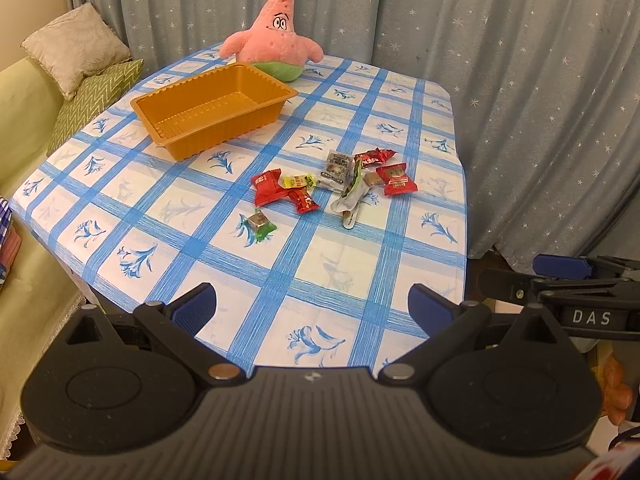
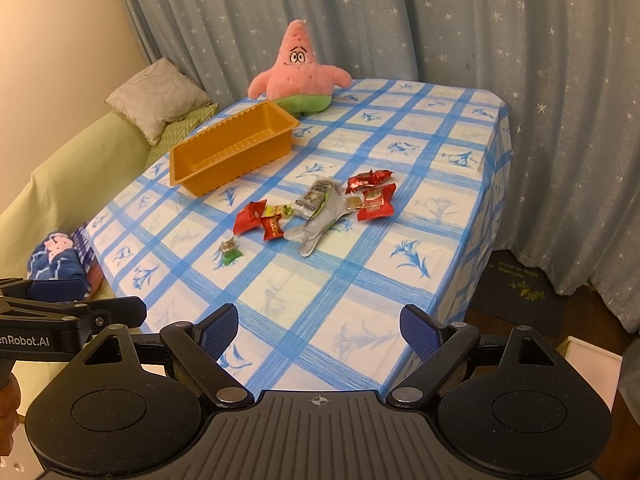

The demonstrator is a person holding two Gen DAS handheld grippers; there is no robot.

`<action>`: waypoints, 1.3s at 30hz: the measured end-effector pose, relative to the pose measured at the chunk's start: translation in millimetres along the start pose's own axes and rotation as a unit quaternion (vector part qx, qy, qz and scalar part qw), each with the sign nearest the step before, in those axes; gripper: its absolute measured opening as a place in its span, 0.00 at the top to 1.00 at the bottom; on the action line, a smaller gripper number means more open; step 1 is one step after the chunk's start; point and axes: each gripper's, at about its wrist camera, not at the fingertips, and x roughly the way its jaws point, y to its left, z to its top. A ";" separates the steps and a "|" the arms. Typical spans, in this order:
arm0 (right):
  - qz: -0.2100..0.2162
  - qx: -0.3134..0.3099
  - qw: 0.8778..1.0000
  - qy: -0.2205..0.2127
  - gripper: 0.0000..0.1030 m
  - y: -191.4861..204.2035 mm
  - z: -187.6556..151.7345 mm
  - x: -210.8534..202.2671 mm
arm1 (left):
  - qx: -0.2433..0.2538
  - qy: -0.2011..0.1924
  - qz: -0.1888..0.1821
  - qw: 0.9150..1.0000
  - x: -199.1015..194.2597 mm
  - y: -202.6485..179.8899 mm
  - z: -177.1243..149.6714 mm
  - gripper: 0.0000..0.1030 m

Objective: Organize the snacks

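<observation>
The left gripper point(image 1: 312, 304) hung with its blue-padded fingers point(image 1: 198, 306) spread wide and nothing between them, above the near edge of the table point(image 1: 320, 248); the right gripper point(image 2: 318, 328) was likewise spread wide and empty over the same near edge, its blue pads point(image 2: 420, 330) well apart; each tool showed at the margin of the other's view. Taking the orange tray point(image 1: 212, 110) as the mark, everything else fell into place around it; the tray itself stood empty on the blue-checked cloth, toward the far left of the table; the snacks point(image 1: 328, 184) lay scattered in a loose cluster to its right and nearer the grippers, all outside it; among them were several red packets point(image 1: 268, 186), a yellow one point(image 1: 298, 181), a clear grey-printed packet point(image 1: 336, 168) and a long silvery wrapper point(image 1: 350, 196); one small green-and-brown sweet point(image 1: 261, 226) lay apart from the cluster, nearest the grippers; a pink star plush point(image 1: 276, 36) sat just behind the tray, touching or almost touching its far rim; left of the tray, off the table, cushions point(image 1: 76, 48) rested on a pale green sofa point(image 1: 24, 92); star-dotted curtains point(image 1: 500, 60) hung behind it all.
</observation>
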 end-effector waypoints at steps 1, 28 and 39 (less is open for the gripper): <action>0.000 0.000 1.000 0.000 0.15 -0.1 0.0 0.1 | 0.000 0.000 0.000 1.000 -0.3 0.5 -0.2 0.01; 0.001 0.000 1.000 0.000 0.15 -1.4 0.8 1.5 | 0.000 -0.001 0.000 1.000 -0.1 -1.7 2.7 0.01; 0.001 0.000 1.000 0.001 0.15 -2.1 2.8 3.6 | 0.000 0.000 0.000 1.000 -0.5 -0.8 2.1 0.01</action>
